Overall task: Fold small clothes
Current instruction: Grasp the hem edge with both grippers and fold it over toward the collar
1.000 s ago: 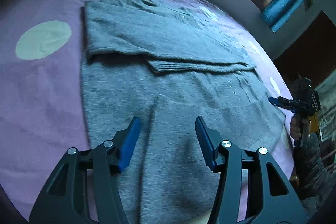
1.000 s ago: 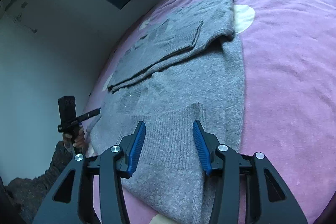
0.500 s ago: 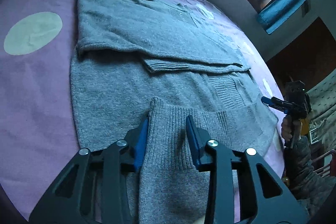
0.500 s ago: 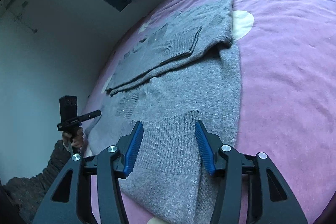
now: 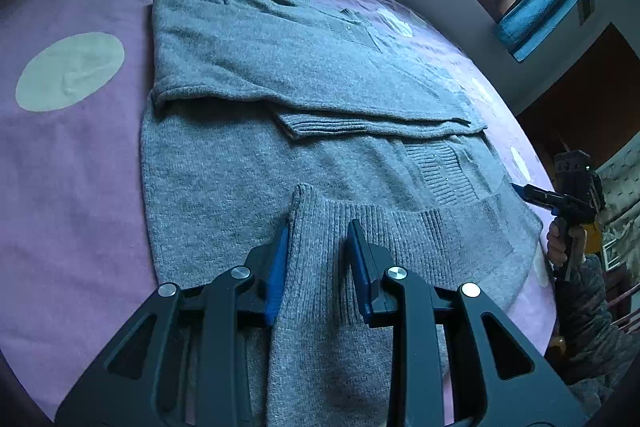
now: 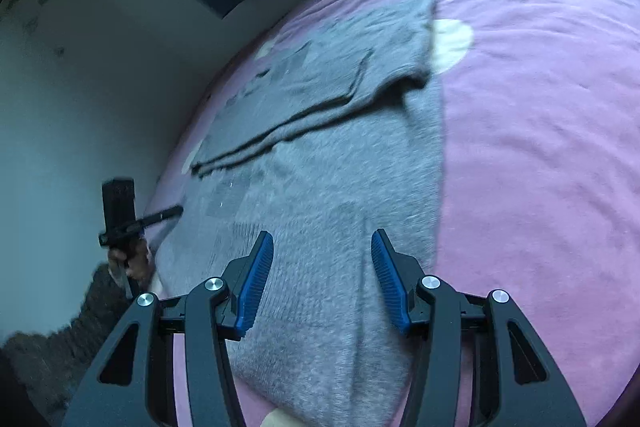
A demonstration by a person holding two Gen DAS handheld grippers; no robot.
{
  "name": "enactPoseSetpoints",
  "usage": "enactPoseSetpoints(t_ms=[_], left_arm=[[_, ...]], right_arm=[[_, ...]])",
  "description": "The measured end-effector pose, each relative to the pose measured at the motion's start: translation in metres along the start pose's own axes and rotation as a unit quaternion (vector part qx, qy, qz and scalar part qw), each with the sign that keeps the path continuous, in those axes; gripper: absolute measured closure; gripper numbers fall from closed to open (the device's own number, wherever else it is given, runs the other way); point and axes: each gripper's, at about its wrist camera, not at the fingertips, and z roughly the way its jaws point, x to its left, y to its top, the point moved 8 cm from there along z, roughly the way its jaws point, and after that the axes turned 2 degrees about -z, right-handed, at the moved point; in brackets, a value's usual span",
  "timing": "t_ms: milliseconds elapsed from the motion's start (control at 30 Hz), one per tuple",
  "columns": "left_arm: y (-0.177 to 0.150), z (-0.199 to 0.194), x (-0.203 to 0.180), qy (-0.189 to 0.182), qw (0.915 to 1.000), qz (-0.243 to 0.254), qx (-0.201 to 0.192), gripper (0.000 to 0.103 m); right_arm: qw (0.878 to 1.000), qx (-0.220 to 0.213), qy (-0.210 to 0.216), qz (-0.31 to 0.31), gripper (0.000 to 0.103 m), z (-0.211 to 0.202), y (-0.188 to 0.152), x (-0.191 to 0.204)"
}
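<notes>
With your left gripper (image 5: 316,259) closing its jaws on the sleeve cuff (image 5: 320,227) of the grey sweater (image 5: 248,163) on the bed (image 5: 72,155), and your right gripper (image 6: 320,271) half-open, empty above its edge, pinch firmly before lifting.

Purple bedspread (image 6: 540,155) lies bare beside the grey sweater (image 5: 248,163); wall (image 6: 120,75) hems the far edge.
</notes>
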Motion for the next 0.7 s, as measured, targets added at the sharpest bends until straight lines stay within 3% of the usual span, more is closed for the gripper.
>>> enactPoseSetpoints(t_ms=[33, 133, 167, 233, 267, 467, 700], left_arm=[[0.0, 0.0, -0.001, 0.004, 1.0, 0.003, 0.0, 0.075], [0.0, 0.0, -0.004, 0.018, 0.9997, 0.013, -0.003, 0.076], [0.0, 0.0, -0.005, 0.023, 0.9996, 0.018, -0.004, 0.083], [-0.002, 0.0, -0.009, 0.031, 0.999, 0.032, -0.005, 0.097], [-0.003, -0.001, -0.01, 0.036, 0.9987, 0.036, -0.006, 0.099], [-0.002, -0.025, -0.019, 0.057, 0.9964, 0.048, -0.04, 0.099], [0.047, -0.065, -0.016, 0.073, 0.991, 0.037, -0.106, 0.099]], right_arm=[[1.0, 0.001, -0.005, -0.009, 0.054, 0.001, 0.0, 0.003], [1.0, 0.009, -0.013, -0.019, 0.076, 0.006, -0.002, 0.005], [0.999, 0.015, -0.025, -0.021, 0.085, 0.008, -0.003, 0.003], [0.999, 0.016, -0.036, -0.021, 0.095, 0.009, -0.005, 0.0], [0.999, 0.013, -0.037, -0.017, 0.097, 0.008, -0.005, 0.0], [0.998, -0.019, -0.056, -0.028, 0.098, -0.017, 0.008, 0.014], [0.992, -0.083, -0.069, -0.058, 0.099, -0.037, 0.066, 0.037]])
